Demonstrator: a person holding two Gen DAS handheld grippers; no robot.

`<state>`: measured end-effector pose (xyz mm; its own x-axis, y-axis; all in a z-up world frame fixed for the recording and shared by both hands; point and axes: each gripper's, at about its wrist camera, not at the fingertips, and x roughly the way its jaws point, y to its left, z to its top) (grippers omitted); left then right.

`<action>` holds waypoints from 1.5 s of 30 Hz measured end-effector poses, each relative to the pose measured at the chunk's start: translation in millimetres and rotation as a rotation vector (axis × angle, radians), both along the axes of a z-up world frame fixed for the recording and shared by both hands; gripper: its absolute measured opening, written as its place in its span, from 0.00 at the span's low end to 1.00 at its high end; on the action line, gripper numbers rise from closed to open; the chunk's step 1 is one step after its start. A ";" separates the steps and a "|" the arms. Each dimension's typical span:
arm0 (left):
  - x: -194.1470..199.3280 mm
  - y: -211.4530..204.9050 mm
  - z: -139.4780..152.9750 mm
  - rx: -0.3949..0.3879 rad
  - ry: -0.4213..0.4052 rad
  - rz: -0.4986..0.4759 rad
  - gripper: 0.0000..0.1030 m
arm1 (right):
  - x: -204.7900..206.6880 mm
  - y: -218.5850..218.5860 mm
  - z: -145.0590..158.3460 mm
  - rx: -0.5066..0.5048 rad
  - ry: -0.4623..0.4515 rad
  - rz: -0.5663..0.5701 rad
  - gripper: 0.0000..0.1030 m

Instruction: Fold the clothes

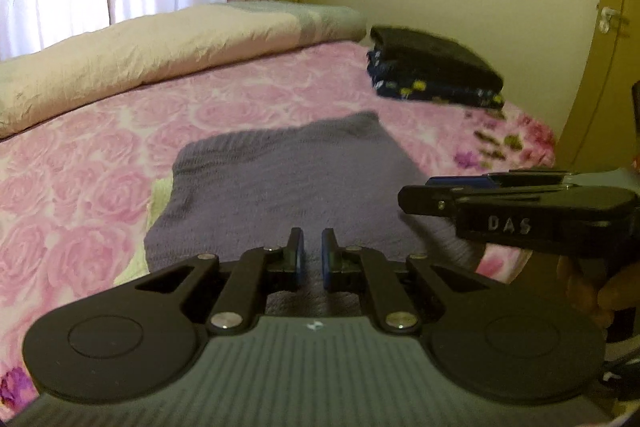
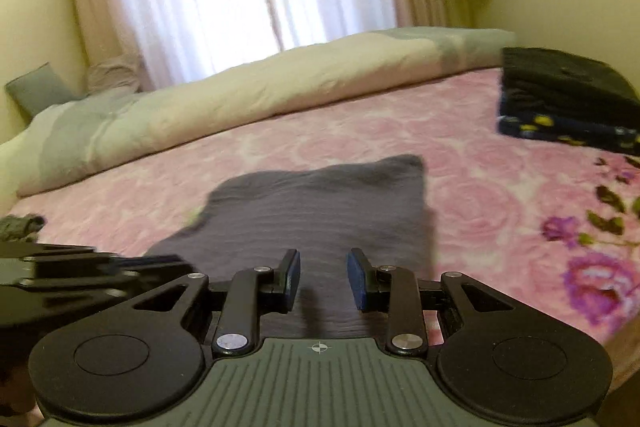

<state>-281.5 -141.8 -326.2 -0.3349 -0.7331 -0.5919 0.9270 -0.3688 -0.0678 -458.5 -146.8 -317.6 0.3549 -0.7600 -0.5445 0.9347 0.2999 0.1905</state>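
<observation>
Left gripper point(image 1: 313, 253): nearest item in the left wrist view; blue pads drawn close with only a narrow slit between, nothing in that slit; counted as clenched and empty. Hangs above the near part of the cloth, pointing down and away across the bed

Right gripper point(image 2: 323, 277): nearest item in the right wrist view; pads stand clearly apart, released, nothing between them. Also seen side-on at the right of the left wrist view, just beside the left gripper

Cloth point(image 1: 288, 183): grey-purple knit piece, lying flat on the bed directly ahead of and below both grippers; seems already folded to a rough rectangle. Long axis runs away from the grippers toward the duvet; near edge hidden under the gripper bodies, far edge a little uneven. Whether either gripper touches it cannot be told

Bedspread point(image 1: 80, 163): pink rose print, bearing the cloth

Stack point(image 1: 434, 69): dark folded clothes, far right of the bed, well apart from the cloth

Duvet point(image 2: 248, 99): cream and grey roll along the far side

Judgement: both grippers sit side by side at the cloth's near end, neither clearly nearer; a further fold would likely carry the near edge to the far edge, along the long axis
</observation>
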 end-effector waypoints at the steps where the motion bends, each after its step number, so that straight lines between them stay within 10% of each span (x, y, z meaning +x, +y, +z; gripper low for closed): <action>1: -1.3 -2.0 -3.3 0.007 -0.010 -0.003 0.07 | 4.8 -1.1 -3.2 0.006 0.015 0.004 0.30; 12: -7.8 -27.5 -26.7 0.069 0.007 0.045 0.07 | 32.8 -26.7 -38.1 0.045 0.233 0.071 0.32; 22: 32.5 12.7 3.2 0.009 0.062 0.130 0.07 | -7.6 13.9 -6.0 0.019 -0.001 -0.032 0.32; 34: 11.1 6.4 -23.6 0.041 -0.048 0.101 0.07 | 15.6 15.3 -22.8 -0.005 0.243 -0.009 0.32; 45: 10.5 -1.2 -17.6 0.091 -0.068 0.121 0.08 | 11.8 -4.0 -26.7 0.129 0.256 0.037 0.32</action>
